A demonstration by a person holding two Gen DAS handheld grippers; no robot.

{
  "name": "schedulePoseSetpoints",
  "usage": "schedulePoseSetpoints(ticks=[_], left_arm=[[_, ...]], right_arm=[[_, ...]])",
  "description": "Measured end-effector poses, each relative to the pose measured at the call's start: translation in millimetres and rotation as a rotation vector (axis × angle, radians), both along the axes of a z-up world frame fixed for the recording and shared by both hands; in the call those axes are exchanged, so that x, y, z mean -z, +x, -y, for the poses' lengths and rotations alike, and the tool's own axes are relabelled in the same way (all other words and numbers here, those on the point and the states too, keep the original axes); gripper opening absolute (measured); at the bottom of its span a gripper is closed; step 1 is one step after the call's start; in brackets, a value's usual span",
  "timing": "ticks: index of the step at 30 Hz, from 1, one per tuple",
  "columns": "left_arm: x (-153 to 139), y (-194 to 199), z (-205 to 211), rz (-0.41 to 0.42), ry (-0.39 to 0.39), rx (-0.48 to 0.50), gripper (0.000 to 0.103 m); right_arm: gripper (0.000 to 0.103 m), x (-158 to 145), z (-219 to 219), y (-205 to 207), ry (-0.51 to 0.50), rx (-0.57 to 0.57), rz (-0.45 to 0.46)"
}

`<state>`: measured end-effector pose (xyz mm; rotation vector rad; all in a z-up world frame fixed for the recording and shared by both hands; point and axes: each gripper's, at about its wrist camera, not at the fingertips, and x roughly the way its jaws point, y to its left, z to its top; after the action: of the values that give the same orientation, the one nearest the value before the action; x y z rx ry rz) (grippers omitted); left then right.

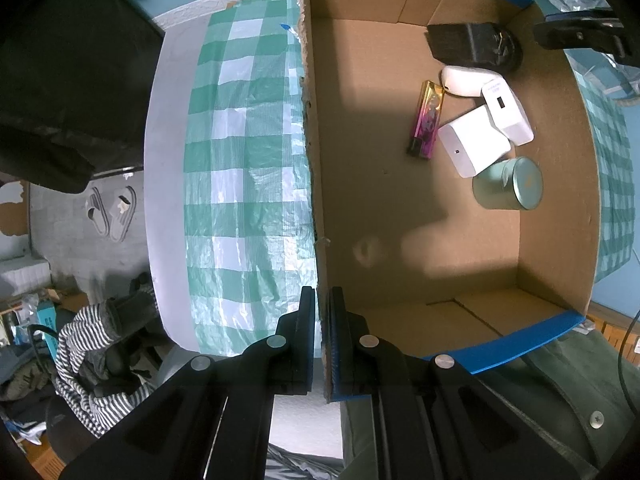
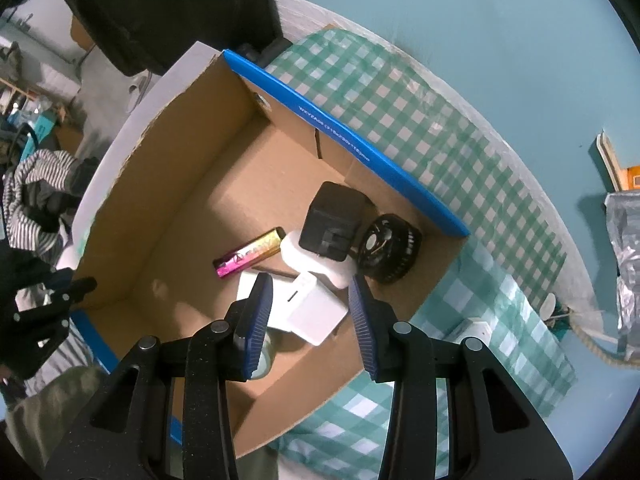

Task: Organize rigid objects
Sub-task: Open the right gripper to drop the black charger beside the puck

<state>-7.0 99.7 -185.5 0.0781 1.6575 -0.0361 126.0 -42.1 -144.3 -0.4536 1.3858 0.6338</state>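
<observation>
Chargers, two white cube ones point(image 2: 316, 312), sit on the floor of the cardboard box point(image 2: 168, 184), leaning on each other just below your right gripper point(image 2: 312, 312). Its jaws stand apart over the upper cube with nothing pressed between them. Your left gripper point(image 1: 322, 328) is clamped shut on the box's side wall, steadying it.

Around the cubes lie a pink-and-gold lighter point(image 1: 427, 120), a white oval case point(image 1: 466, 80), a black adapter point(image 1: 460, 46), a black round ribbed object point(image 2: 390, 248) and a teal tin point(image 1: 510, 184) on its side.

Judging by looks, the cubes are light, hard and glossy, so they may slip or twist out of a corner pinch. Take the upper one across two flat opposite faces, square-on. Since it rests on its neighbour, lifting it will likely let that one shift. The tin would roll if nudged.
</observation>
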Motion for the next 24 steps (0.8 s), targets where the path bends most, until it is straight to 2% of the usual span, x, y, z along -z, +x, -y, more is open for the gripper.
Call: schedulePoseSetpoints(ticks=[9, 20, 24], left_arm=[[-1.5, 3.3, 1.5, 0.000, 0.002, 0.002, 0.007], [-2.6, 9.8, 1.2, -0.002, 0.003, 0.003, 0.007], [-3.9, 11.3, 0.7, -0.002, 0.001, 0.001, 0.007]], right_arm=[[0.039, -8.6, 14.7, 1.2, 0.016, 0.038, -0.001], [0.040, -11.0, 54.0, 10.0, 0.022, 0.117, -0.005], [0.046, -6.6, 76.2, 11.6, 0.012, 0.154, -0.015]])
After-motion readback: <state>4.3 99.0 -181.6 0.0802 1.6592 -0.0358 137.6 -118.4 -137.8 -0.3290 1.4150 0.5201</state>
